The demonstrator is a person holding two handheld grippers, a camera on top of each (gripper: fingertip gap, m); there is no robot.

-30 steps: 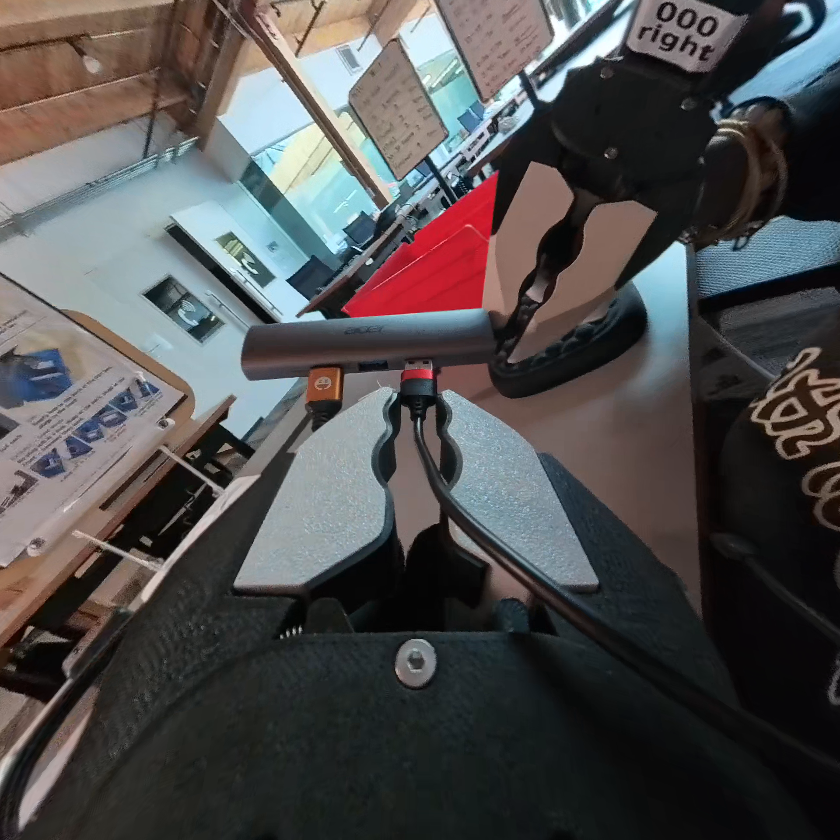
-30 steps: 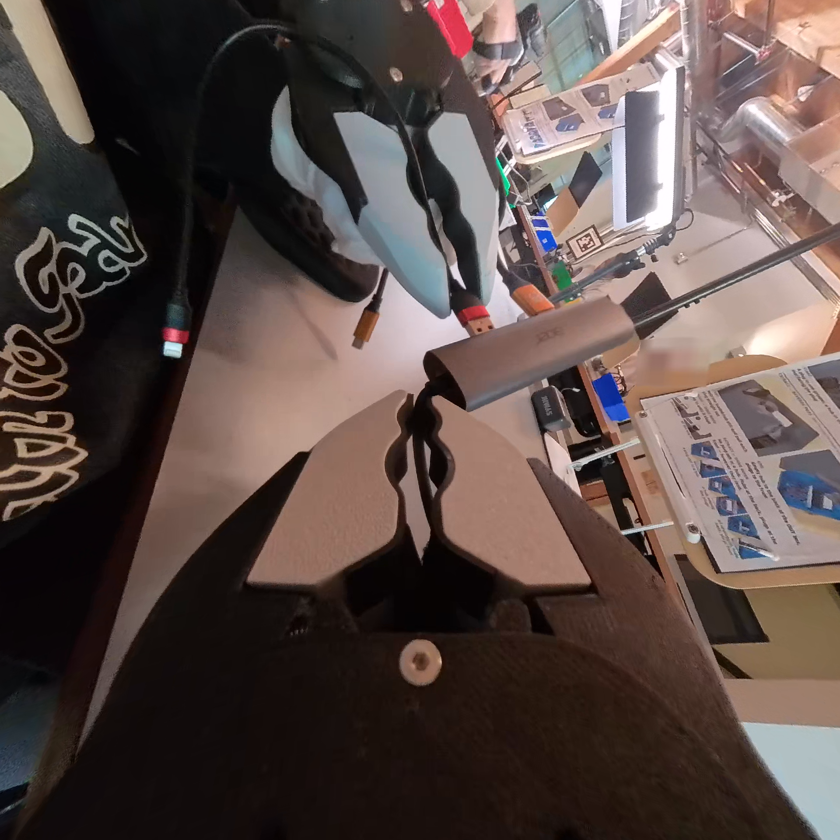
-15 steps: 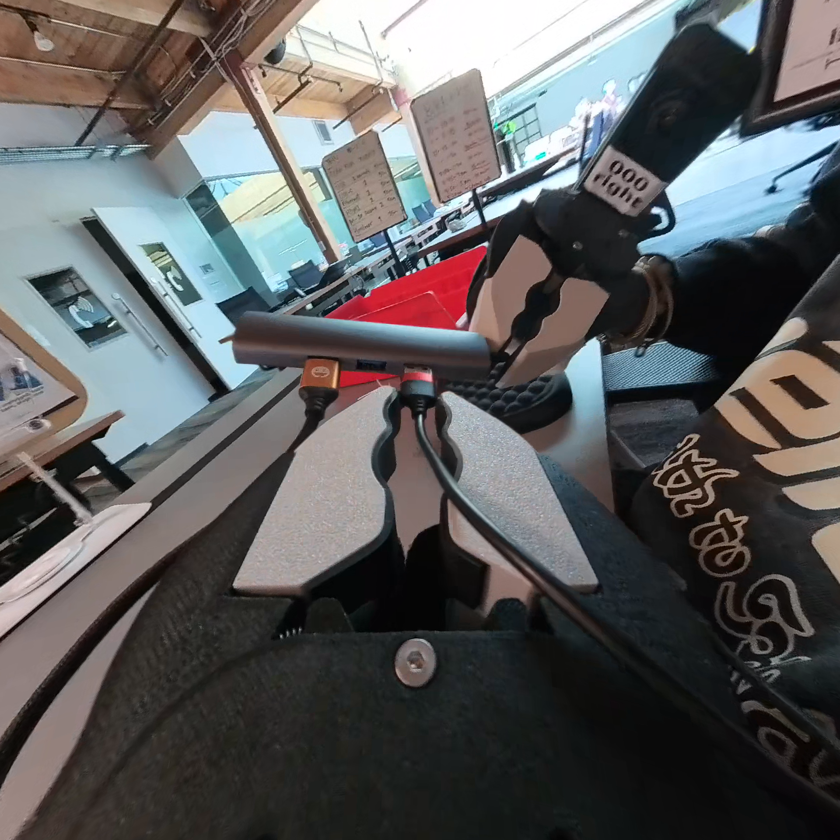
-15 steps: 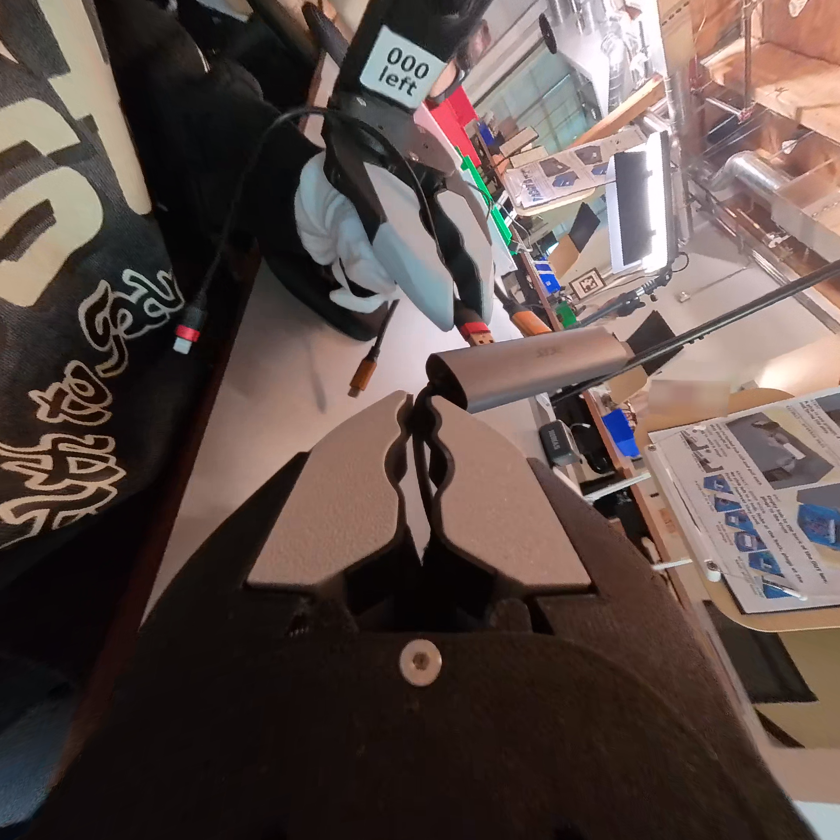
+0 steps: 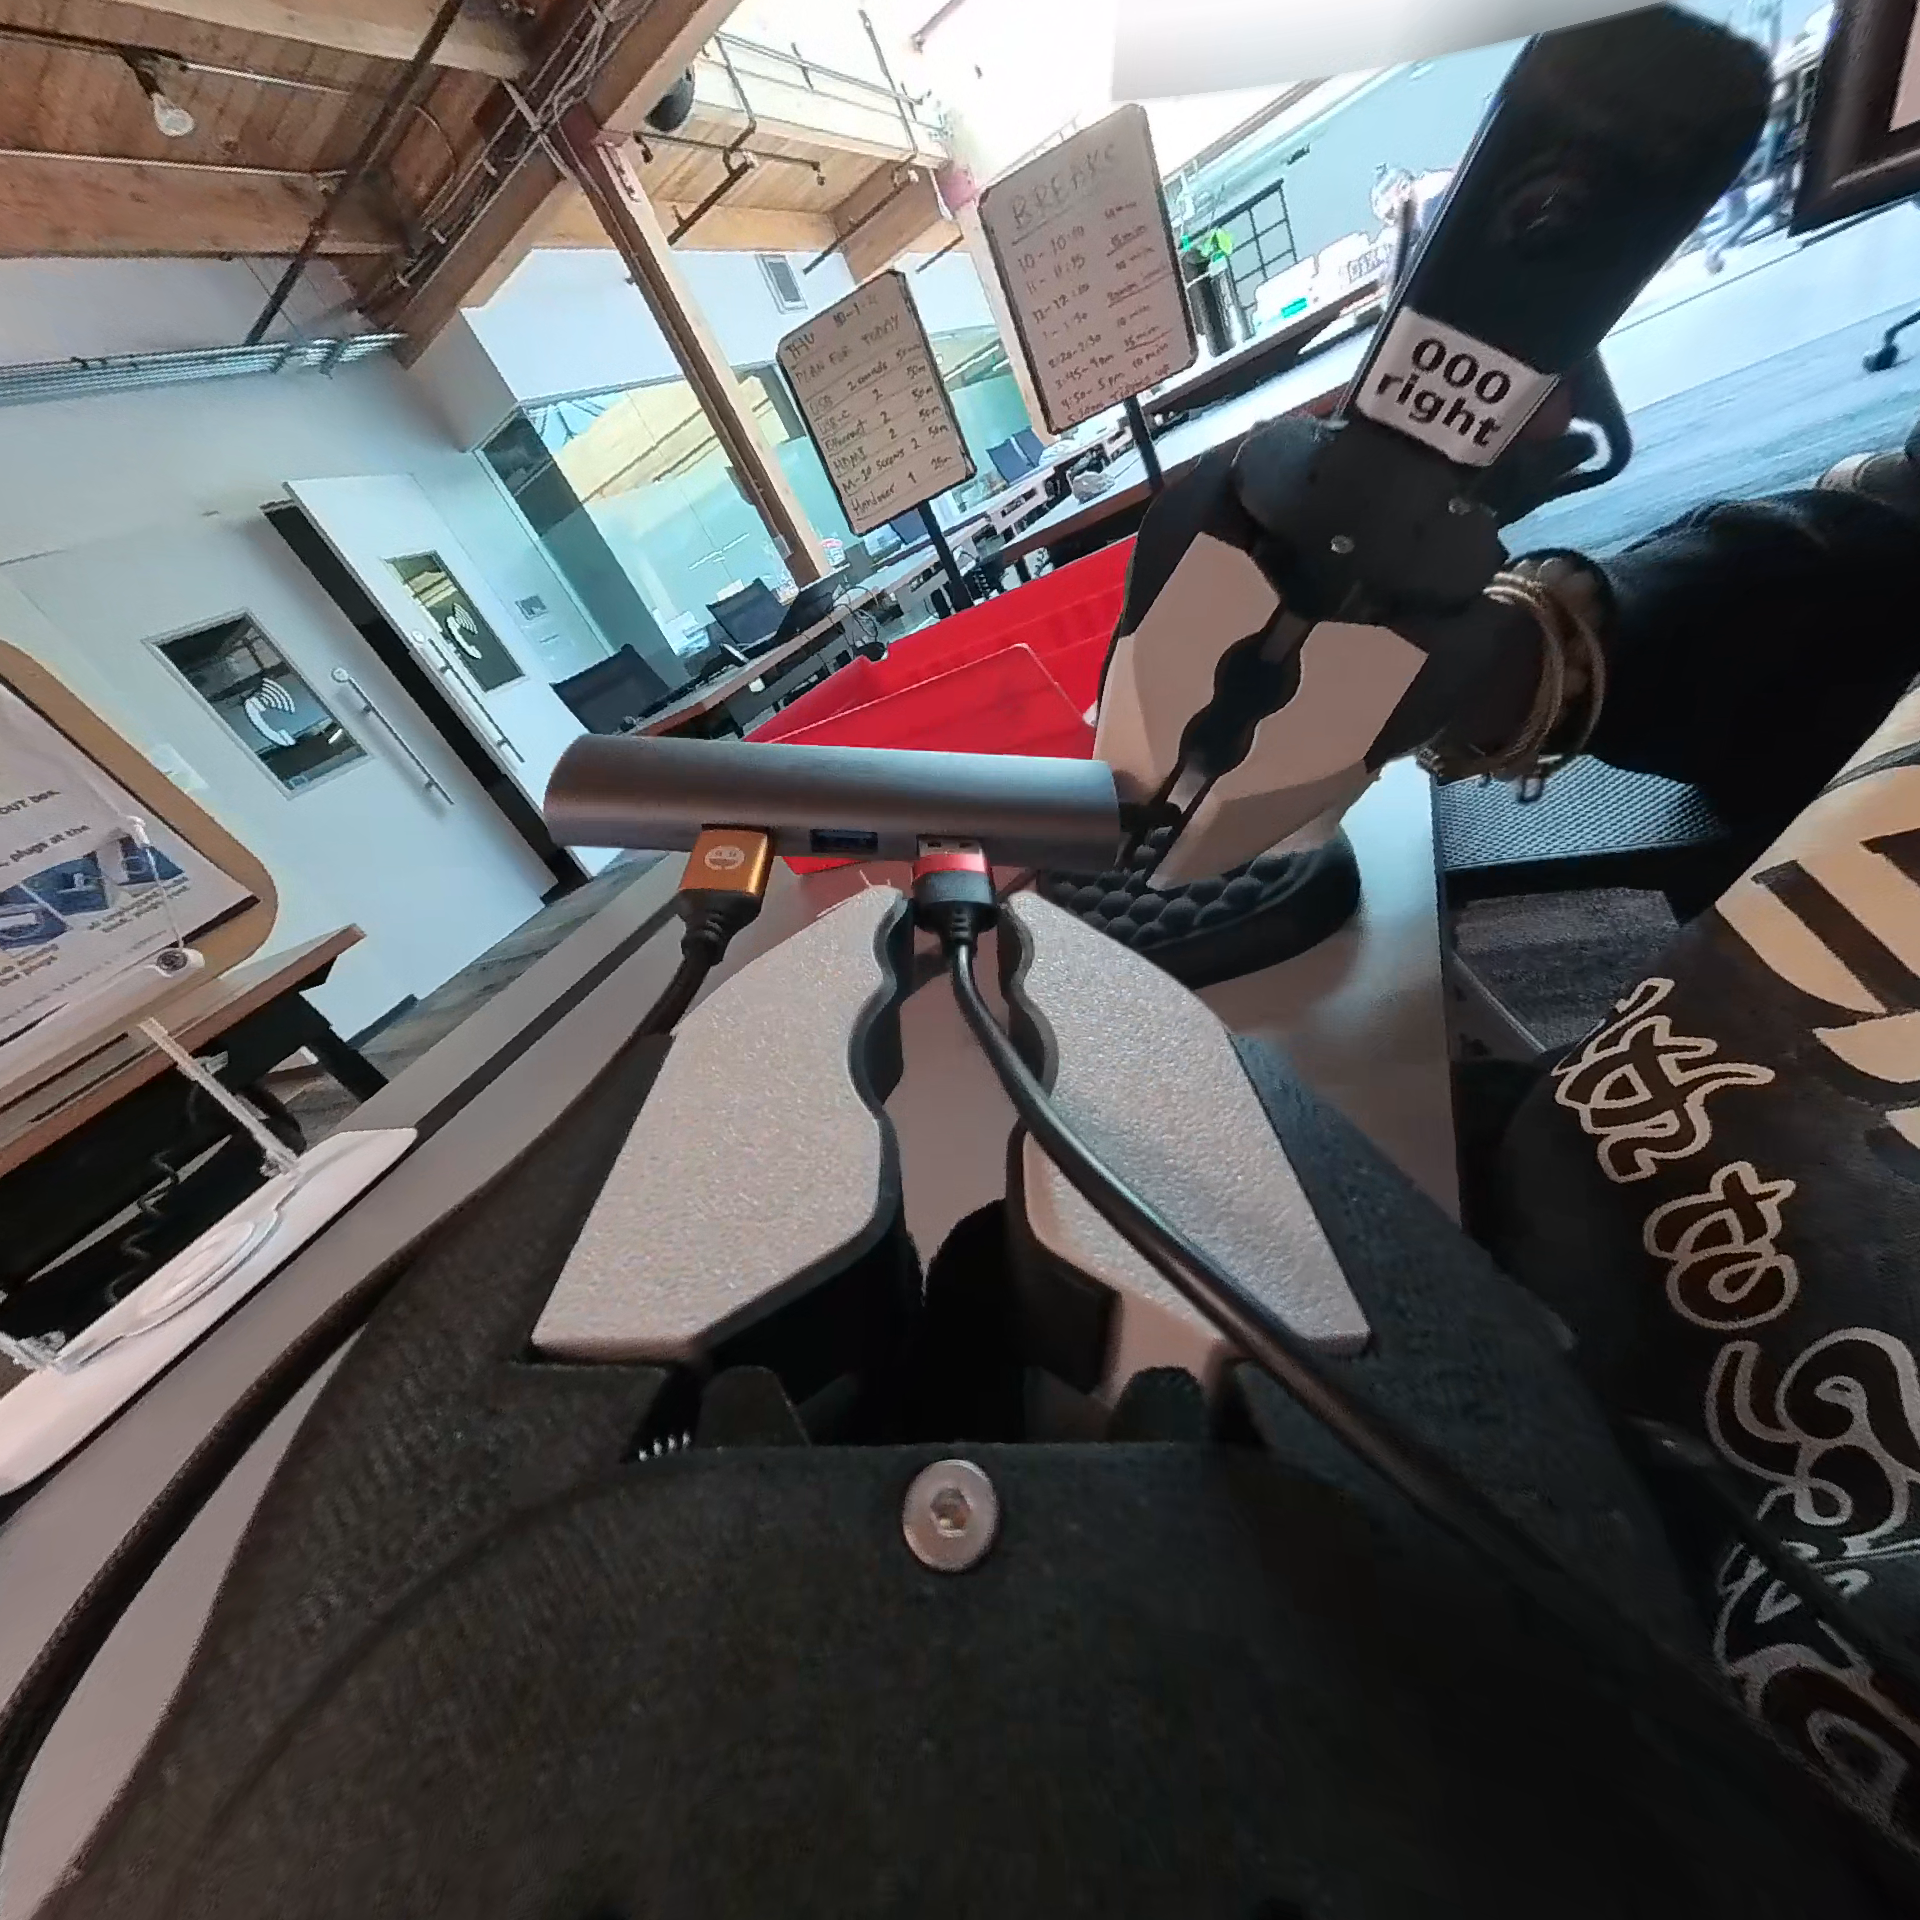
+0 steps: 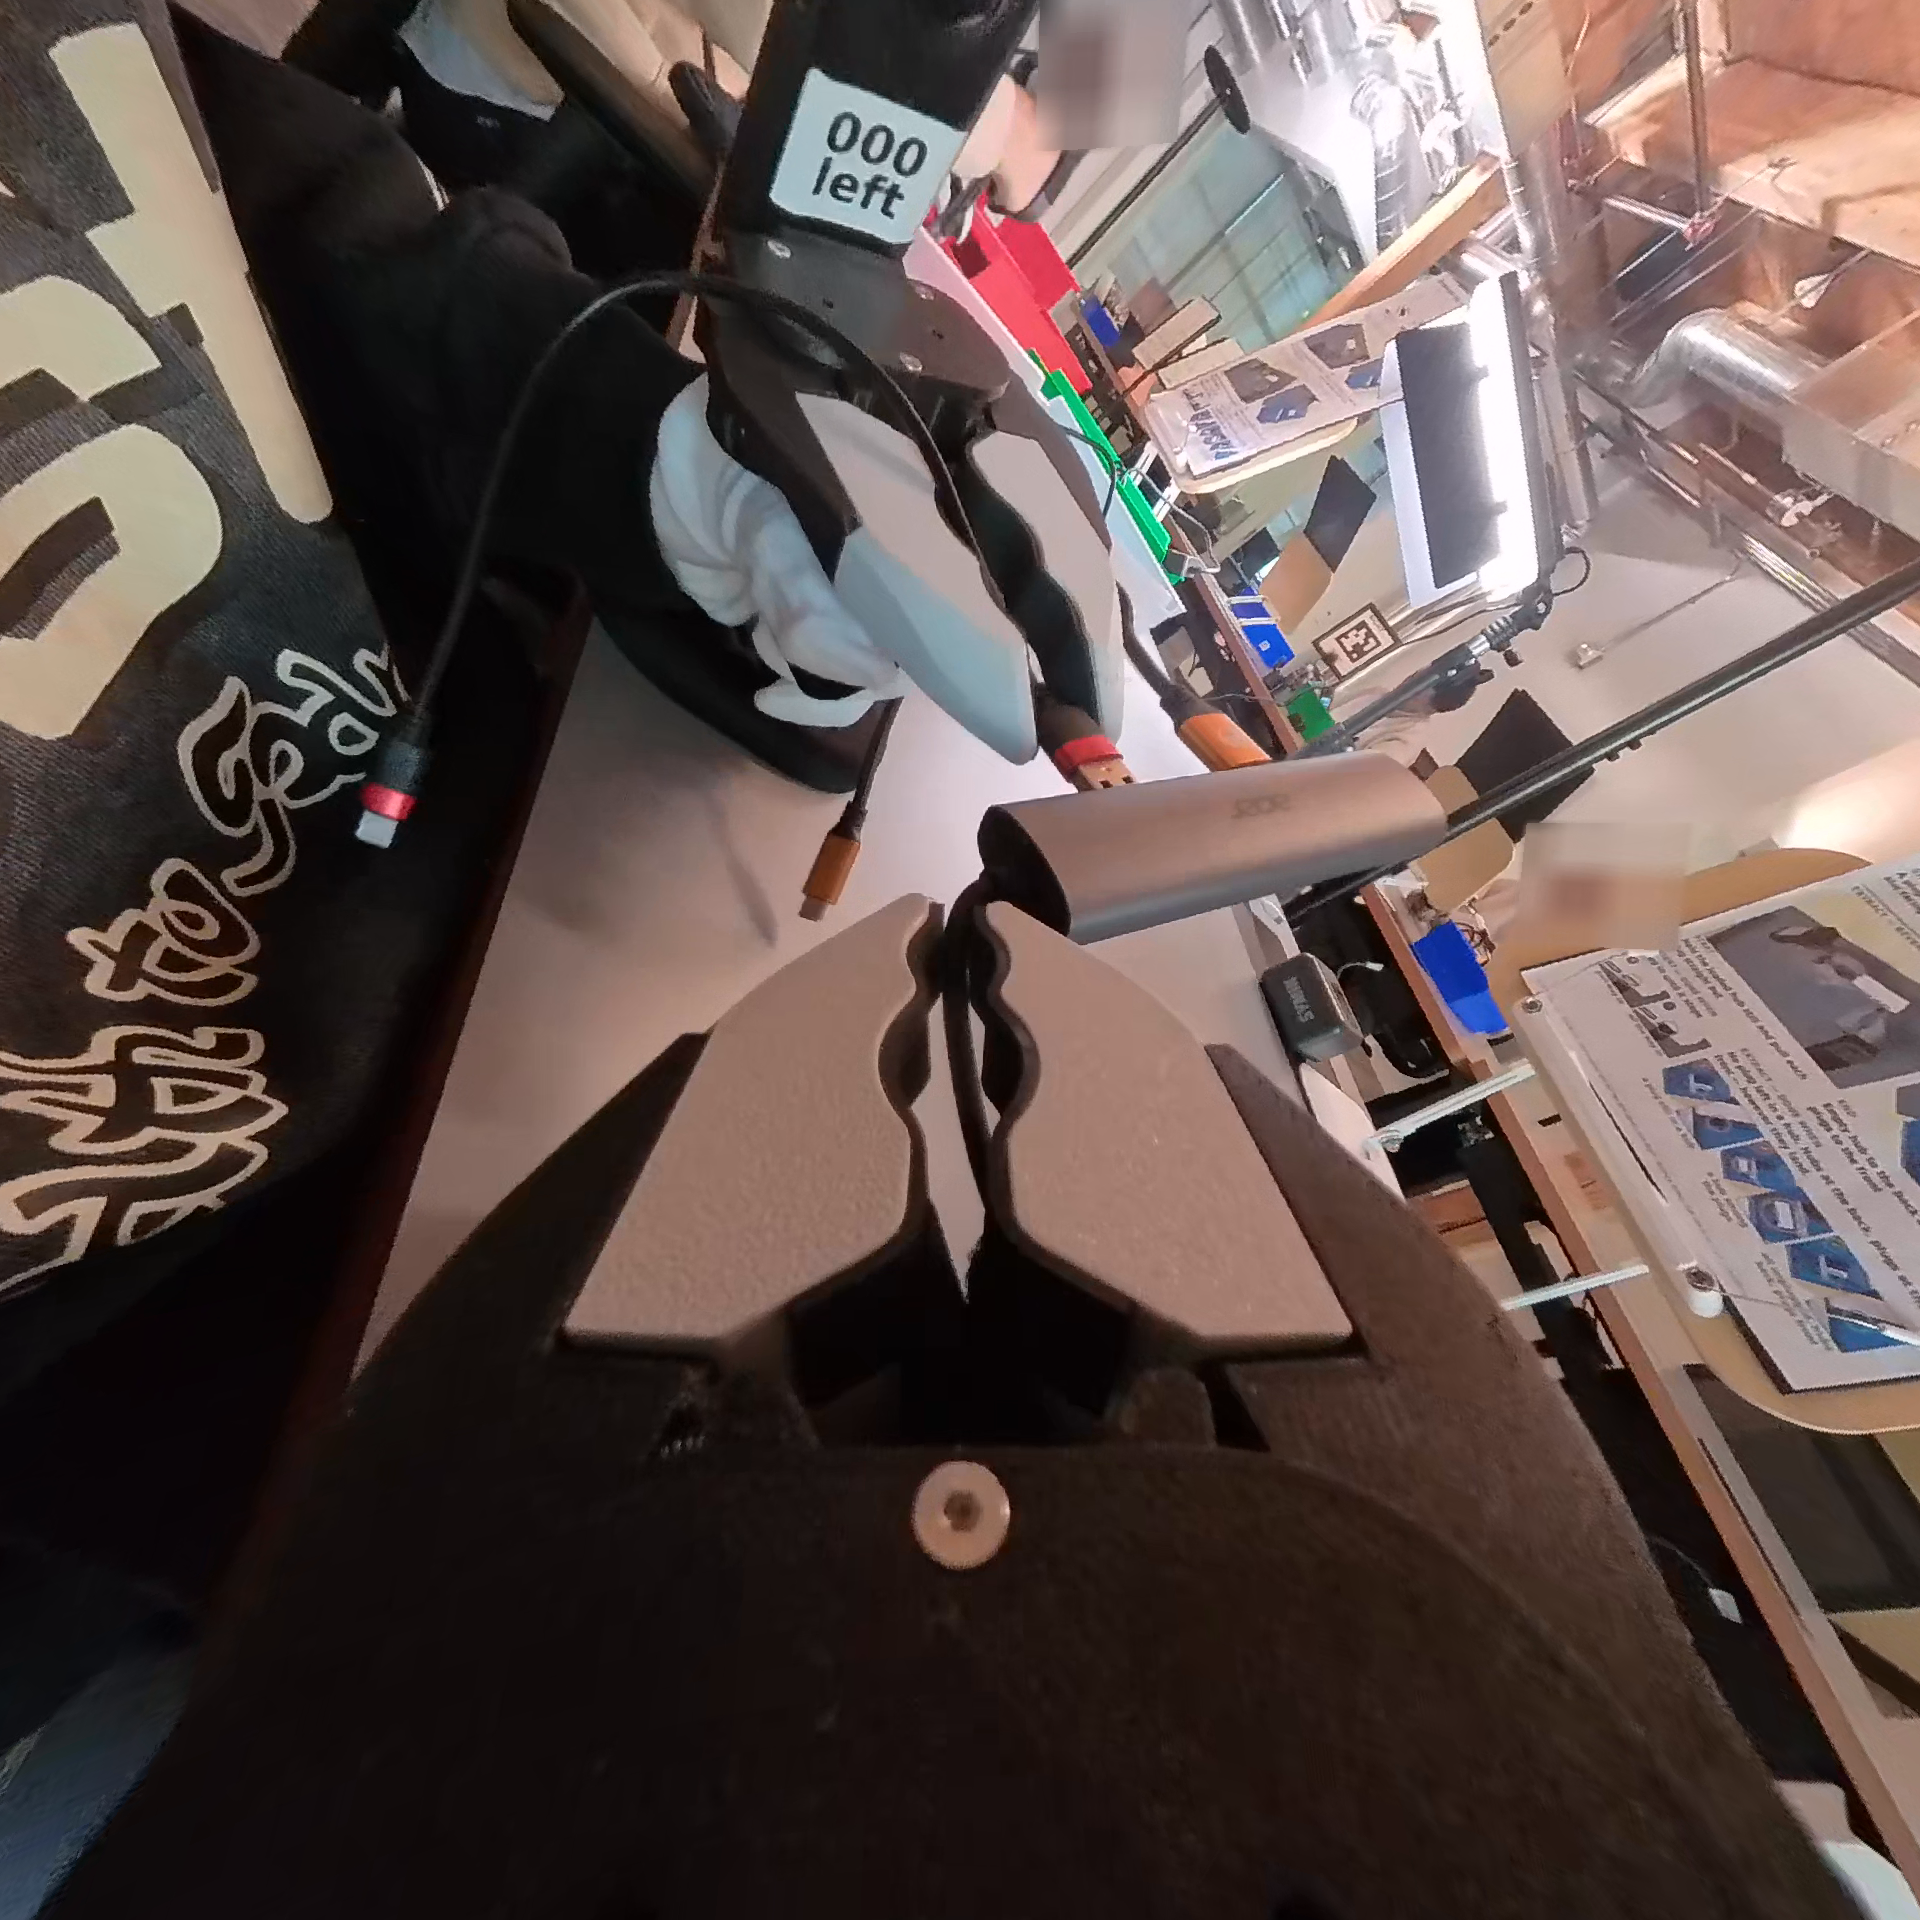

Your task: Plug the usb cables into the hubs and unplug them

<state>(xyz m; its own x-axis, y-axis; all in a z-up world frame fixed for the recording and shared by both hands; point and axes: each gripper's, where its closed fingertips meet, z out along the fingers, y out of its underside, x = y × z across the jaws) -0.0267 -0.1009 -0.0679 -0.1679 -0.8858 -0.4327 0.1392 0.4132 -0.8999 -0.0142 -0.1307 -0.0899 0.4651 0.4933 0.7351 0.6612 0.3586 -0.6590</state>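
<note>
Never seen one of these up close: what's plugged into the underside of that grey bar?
An orange plug and a red plug sit in the grey hub, an empty blue port between. Their metal tips are hidden inside.

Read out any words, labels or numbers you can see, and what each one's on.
I can't quote writing; these carry it:
White sticker on the right tool.
White sticker on the left tool.
Faint mark on the grey hub, too small.
Two handwritten whiteboards.
Instruction sheet, small print.
Printed black garment.
</note>
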